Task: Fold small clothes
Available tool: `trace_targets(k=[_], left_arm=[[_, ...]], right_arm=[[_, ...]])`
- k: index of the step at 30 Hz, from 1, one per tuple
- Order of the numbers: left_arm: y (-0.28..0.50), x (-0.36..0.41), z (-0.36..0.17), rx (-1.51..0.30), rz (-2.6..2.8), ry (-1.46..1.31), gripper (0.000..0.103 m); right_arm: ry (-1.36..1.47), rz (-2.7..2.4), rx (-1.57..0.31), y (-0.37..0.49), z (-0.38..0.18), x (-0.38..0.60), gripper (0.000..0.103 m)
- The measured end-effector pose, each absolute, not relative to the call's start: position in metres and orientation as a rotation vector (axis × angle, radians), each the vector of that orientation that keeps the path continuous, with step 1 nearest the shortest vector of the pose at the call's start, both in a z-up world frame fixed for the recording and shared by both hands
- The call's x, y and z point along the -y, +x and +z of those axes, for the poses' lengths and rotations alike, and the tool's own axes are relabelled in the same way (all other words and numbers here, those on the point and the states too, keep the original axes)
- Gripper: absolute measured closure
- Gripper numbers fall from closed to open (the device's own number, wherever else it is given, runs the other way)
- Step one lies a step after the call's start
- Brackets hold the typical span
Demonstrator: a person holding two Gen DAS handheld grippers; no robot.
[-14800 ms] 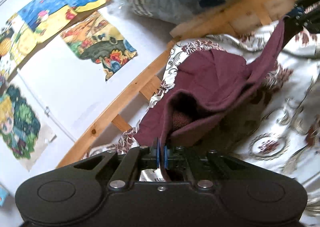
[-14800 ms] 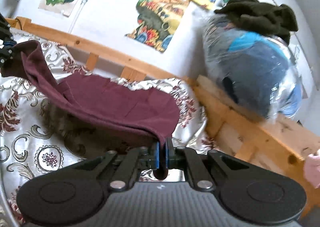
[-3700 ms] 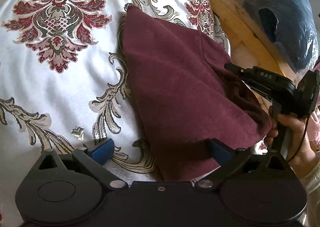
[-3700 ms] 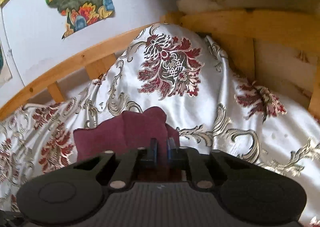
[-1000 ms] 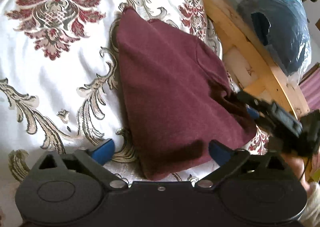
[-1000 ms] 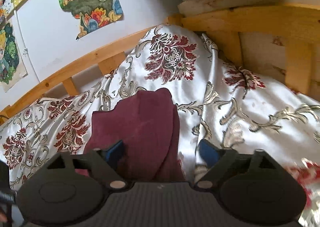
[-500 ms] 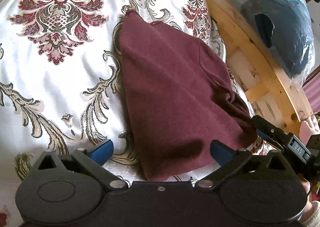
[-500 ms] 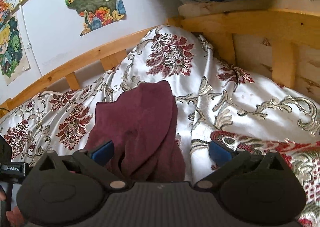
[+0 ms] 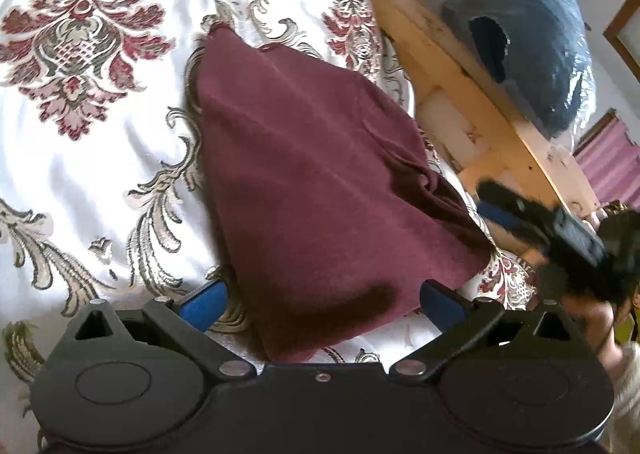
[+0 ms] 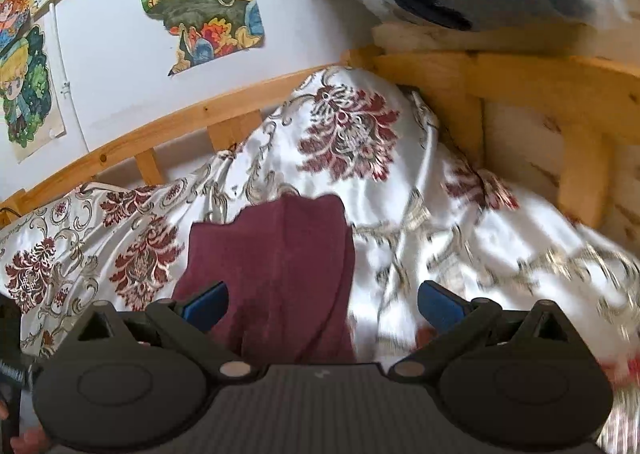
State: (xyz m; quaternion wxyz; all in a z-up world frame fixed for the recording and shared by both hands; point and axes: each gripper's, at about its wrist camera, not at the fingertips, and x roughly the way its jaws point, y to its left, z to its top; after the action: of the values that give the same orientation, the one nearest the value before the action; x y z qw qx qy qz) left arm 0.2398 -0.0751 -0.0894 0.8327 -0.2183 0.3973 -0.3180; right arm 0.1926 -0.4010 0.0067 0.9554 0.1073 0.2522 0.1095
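My left hand-held gripper [image 9: 320, 300] hangs with its two blue-padded fingers spread wide, one on either side of the near edge of the single folded maroon fleece garment [image 9: 316, 190]; neither pad presses on the cloth. My right hand-held gripper [image 10: 320, 304] is spread just as wide, its jaws having just been opening; the garment's near end [image 10: 276, 274] lies below and between its fingers, toward the left one, with nothing clamped. In the left wrist view that right hand-held gripper [image 9: 516, 210] shows blurred at the garment's right edge, with my hand [image 9: 596, 318] below it.

The garment lies flat on the bed's white satin cover with dark red and gold floral medallions [image 9: 80, 102], one piece only, narrowing toward its far end. Around the cover runs the light wooden bed frame [image 10: 520, 82]. One clear plastic bag stuffed with dark blue fabric [image 9: 532, 38] sits on the frame's top rail. On the white wall I count four colourful cartoon posters [image 10: 204, 6].
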Motion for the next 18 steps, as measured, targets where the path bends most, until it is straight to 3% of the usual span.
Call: trace_targets(k=[18], left_arm=[[0.247,0.071,-0.098,-0.834,-0.717,-0.495,0.001]], right_arm=[[0.324,0.383,-0.647,0.294,-0.009,0.414,0.0]])
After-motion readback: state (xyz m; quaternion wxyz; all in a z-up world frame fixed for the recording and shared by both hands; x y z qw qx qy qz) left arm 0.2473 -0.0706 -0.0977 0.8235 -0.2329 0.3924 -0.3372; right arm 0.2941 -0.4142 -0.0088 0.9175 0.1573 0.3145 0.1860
